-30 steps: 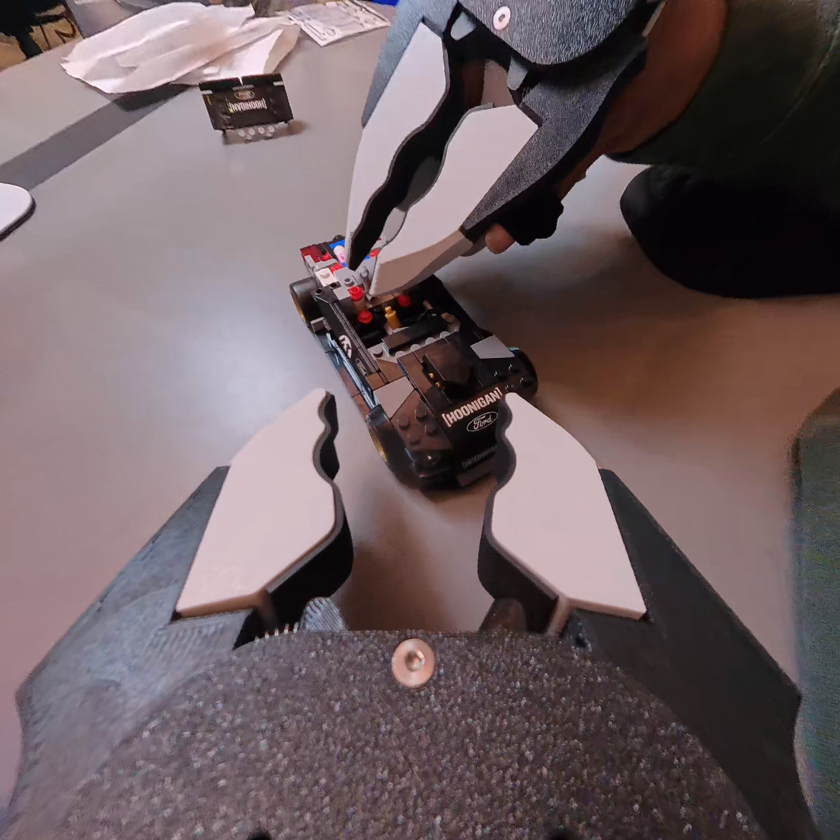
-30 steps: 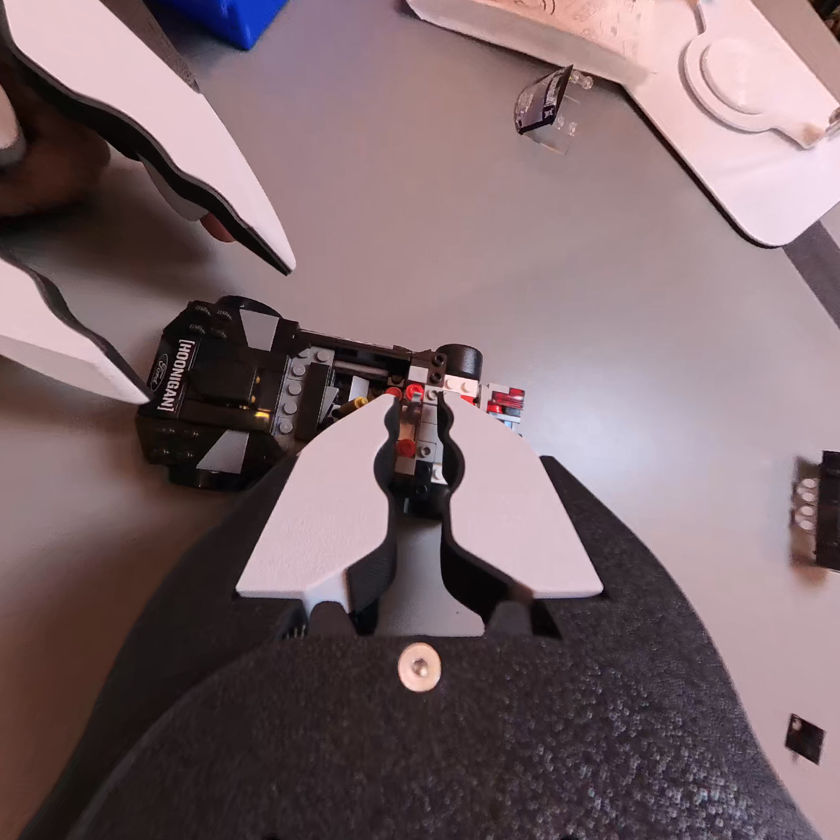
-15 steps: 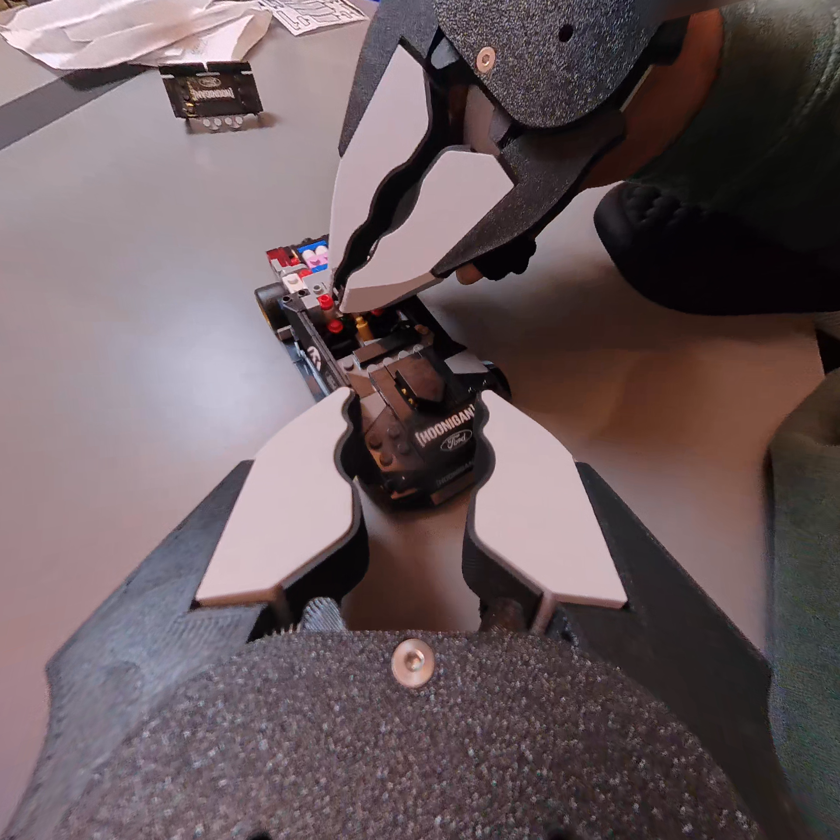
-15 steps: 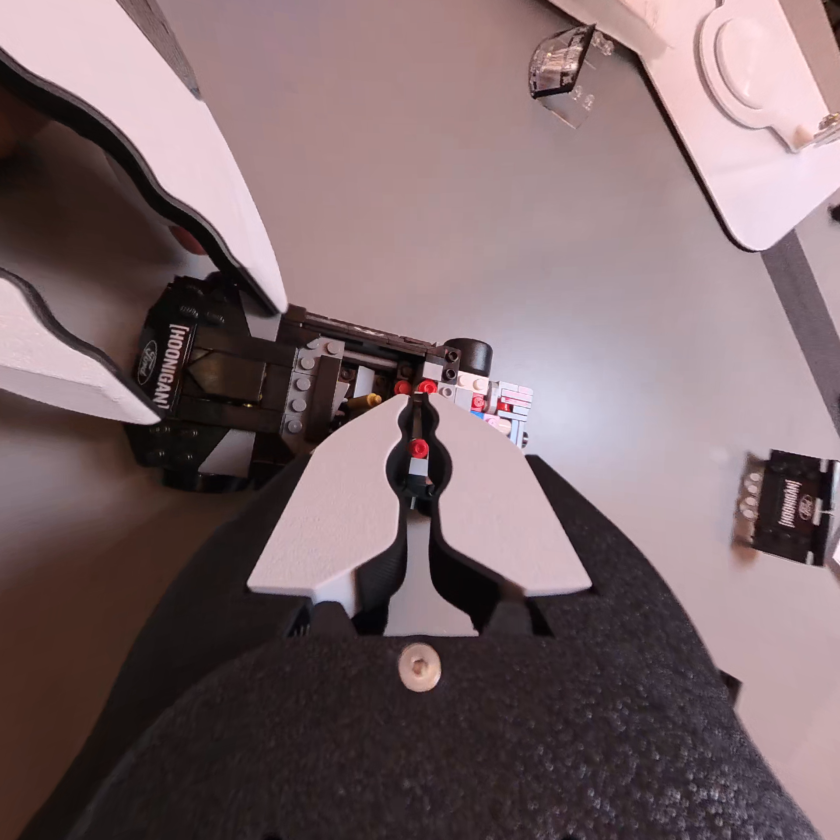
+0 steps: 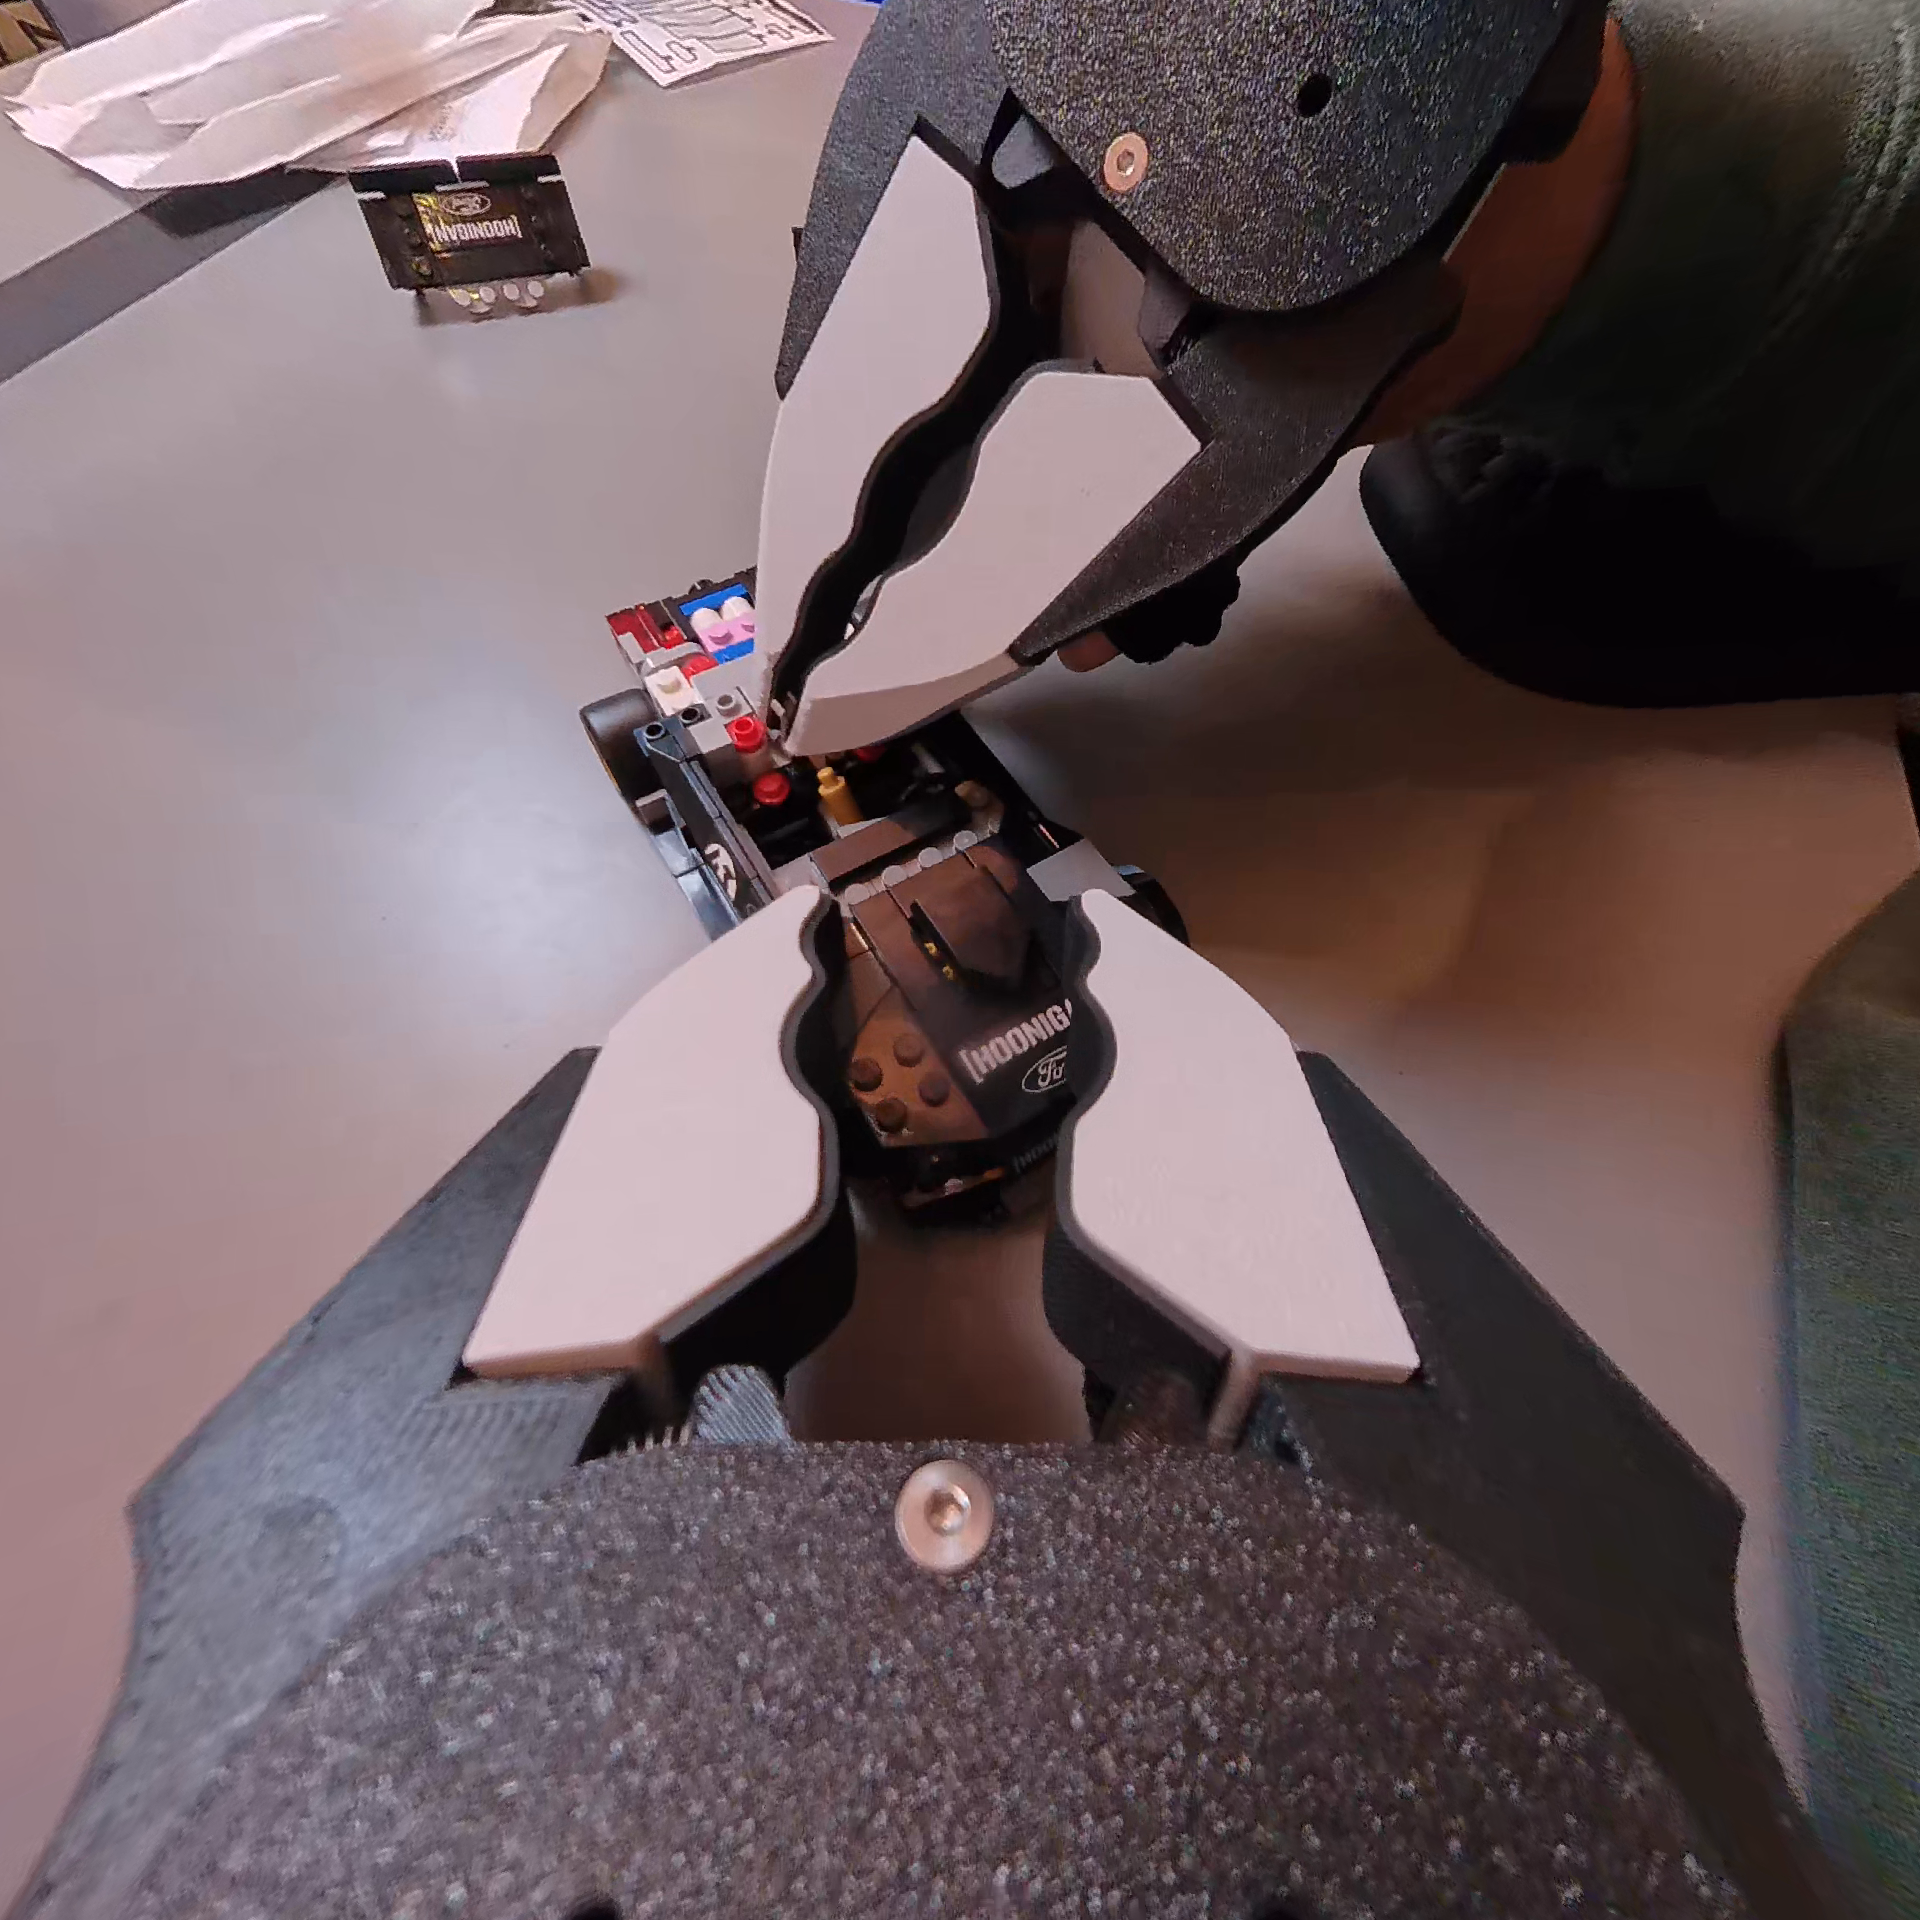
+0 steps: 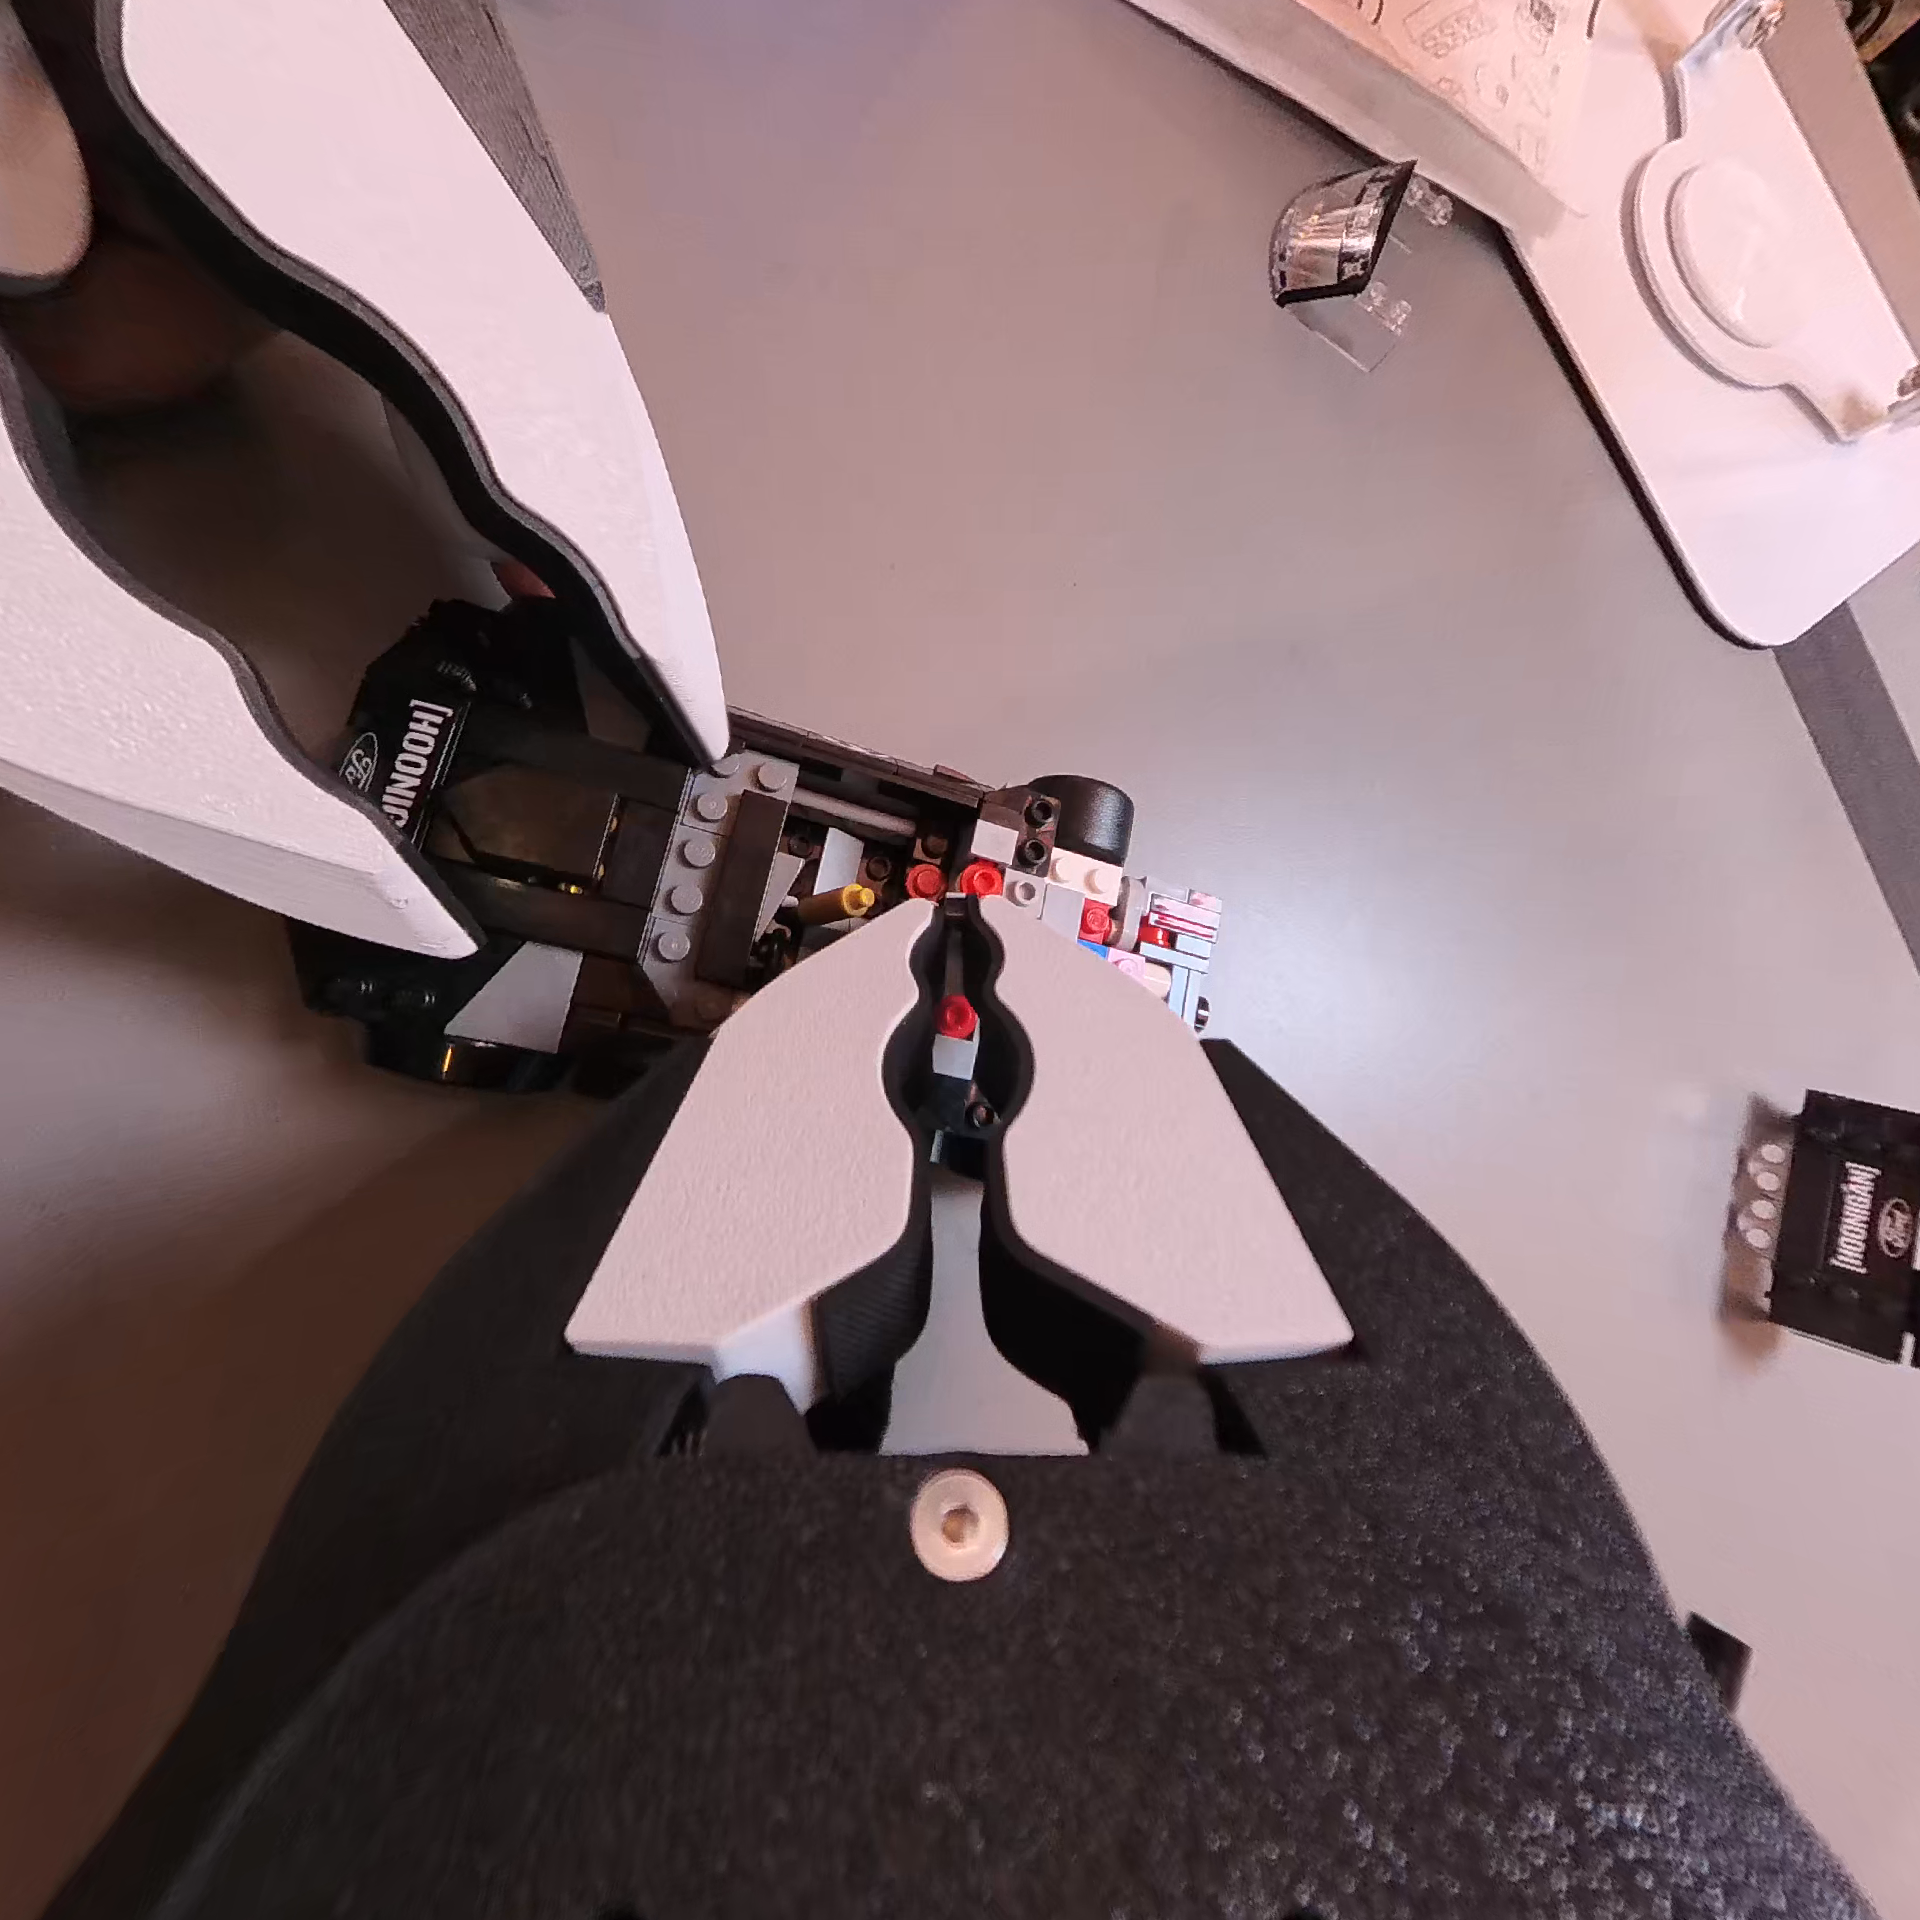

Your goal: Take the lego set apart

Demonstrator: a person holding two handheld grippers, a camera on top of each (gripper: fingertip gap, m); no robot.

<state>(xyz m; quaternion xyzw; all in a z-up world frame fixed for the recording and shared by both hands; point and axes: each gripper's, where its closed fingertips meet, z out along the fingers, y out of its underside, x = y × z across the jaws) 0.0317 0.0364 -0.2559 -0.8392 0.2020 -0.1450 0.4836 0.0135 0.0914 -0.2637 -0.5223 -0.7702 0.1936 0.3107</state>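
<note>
Lego car (image 5: 935,997): a black model with its roof off, standing on the grey table (image 5: 260,727) well away from every edge that shows; the open cabin shows red studs, a yellow peg and grey plates; the rear end has blue, pink and white bricks.
Left gripper (image 5: 945,914): its two white fingers (image 5: 675,1122) stand on both sides of the car's black nose, closed against its flanks as far as the left wrist view shows; the nose fills the gap between them.
Right gripper (image 6: 961,909): it comes down on the rear part of the cabin; the fingertips are almost together, clamped on a thin black piece that stands beside the red studs; a red stud on a grey brick shows in the hollow behind the tips.
Loose roof panel (image 5: 473,223): black with printing, lying flat toward the far side of the table, well apart from the car.
Windscreen piece (image 6: 1340,260): clear and dark, lying alone just beside the white sheet (image 6: 1714,364) at the table's edge.
Crumpled paper bag (image 5: 291,83): at the far edge, behind the roof panel.
Open room: the table on the car's left side is bare up to the roof panel; on the other side a person's arm in a dark sleeve (image 5: 1714,364) is close.
</note>
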